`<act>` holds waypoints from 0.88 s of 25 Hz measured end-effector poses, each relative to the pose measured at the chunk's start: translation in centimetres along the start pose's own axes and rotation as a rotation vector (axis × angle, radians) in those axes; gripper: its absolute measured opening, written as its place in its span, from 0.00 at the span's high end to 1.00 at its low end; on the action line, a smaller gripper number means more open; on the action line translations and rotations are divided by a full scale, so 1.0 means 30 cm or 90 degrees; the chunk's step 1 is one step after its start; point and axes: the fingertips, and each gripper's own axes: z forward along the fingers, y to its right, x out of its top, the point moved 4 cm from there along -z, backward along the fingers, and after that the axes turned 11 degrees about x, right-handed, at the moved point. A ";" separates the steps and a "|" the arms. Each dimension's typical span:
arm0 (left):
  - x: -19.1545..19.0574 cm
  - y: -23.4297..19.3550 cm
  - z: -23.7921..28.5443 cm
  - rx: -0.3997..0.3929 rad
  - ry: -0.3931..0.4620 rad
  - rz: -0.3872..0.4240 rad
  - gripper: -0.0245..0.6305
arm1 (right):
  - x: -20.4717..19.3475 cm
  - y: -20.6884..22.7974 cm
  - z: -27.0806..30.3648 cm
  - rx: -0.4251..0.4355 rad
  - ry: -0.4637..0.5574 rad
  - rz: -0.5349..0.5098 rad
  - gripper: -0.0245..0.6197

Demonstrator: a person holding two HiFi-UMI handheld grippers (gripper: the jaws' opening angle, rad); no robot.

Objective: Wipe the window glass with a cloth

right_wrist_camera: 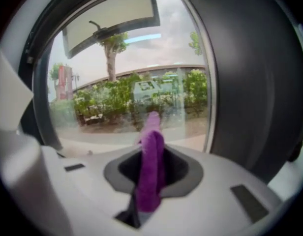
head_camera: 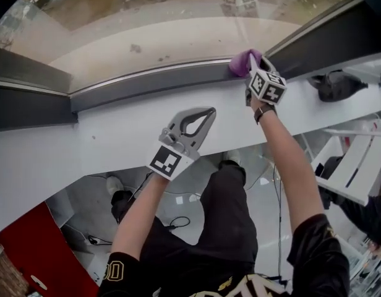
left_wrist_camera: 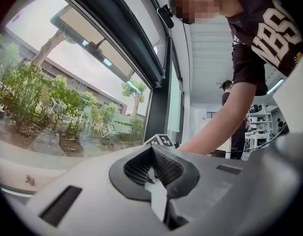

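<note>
purple cloth (right_wrist_camera: 150, 166), dark window frame (head_camera: 178, 79)

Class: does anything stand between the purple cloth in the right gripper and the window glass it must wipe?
Nothing visible does. The right gripper holds the purple cloth close to the window glass, by its lower frame; the left gripper sits aside, shut.

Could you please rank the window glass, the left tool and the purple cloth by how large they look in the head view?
1. window glass
2. left tool, nearer the camera
3. purple cloth, held in the right tool
</note>
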 end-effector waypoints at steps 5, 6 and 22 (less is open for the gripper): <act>0.024 -0.023 0.005 0.010 0.001 -0.004 0.94 | 0.021 0.067 -0.031 -0.043 0.004 0.013 0.85; 0.031 -0.034 -0.002 0.017 -0.001 -0.003 0.94 | 0.022 0.059 -0.034 -0.043 0.009 0.024 0.85; 0.457 -0.132 -0.188 0.050 -0.019 0.003 0.94 | 0.455 -0.669 -0.311 0.167 0.085 -0.063 0.85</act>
